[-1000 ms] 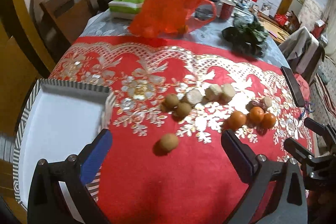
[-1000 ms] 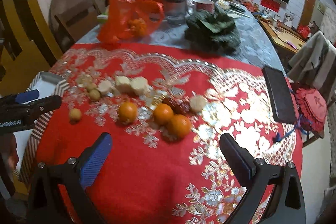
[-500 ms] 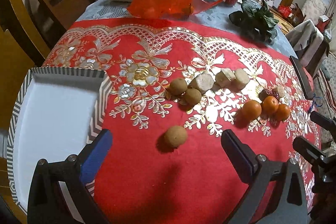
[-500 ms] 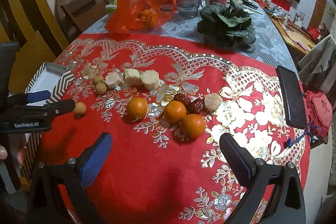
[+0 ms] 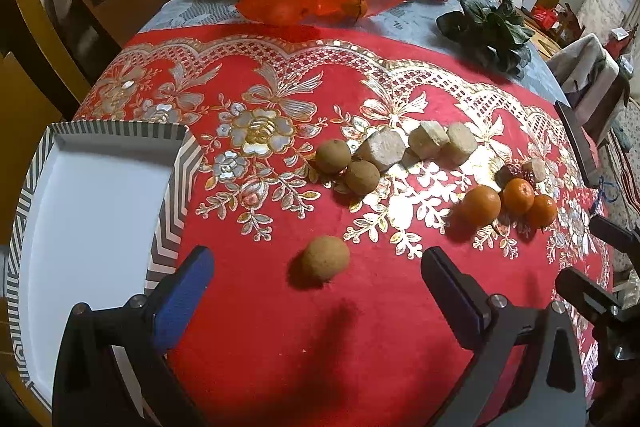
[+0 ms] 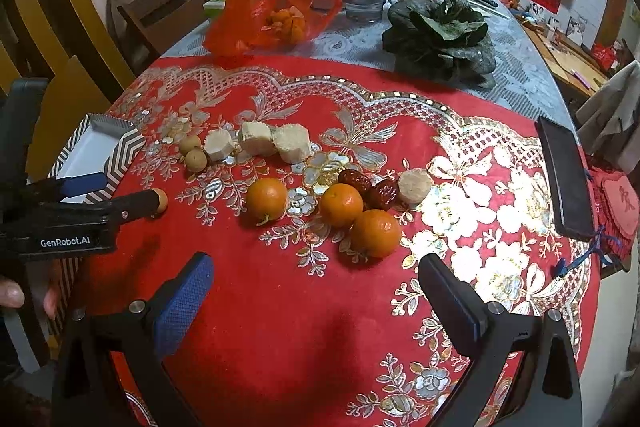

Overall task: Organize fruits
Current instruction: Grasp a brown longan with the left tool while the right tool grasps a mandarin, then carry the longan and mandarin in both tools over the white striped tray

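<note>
Left gripper has its jaws released wide, lone brown fruit sitting on the red bench cloth just ahead, roughly centred btwn them and apart from both. Right gripper jaws also spread, empty, w/ the nearest orange just beyond. Tray w/ striped rim sits at left, nothing in it yet. Brown fruit looks small, round, light, thin-shelled, prob. brittle, and it will roll on the cloth: take it across its widest middle, jaws level, squeeze gently. Oranges look firmer and heavier but smooth-skinned; grip at the equator too.
</note>
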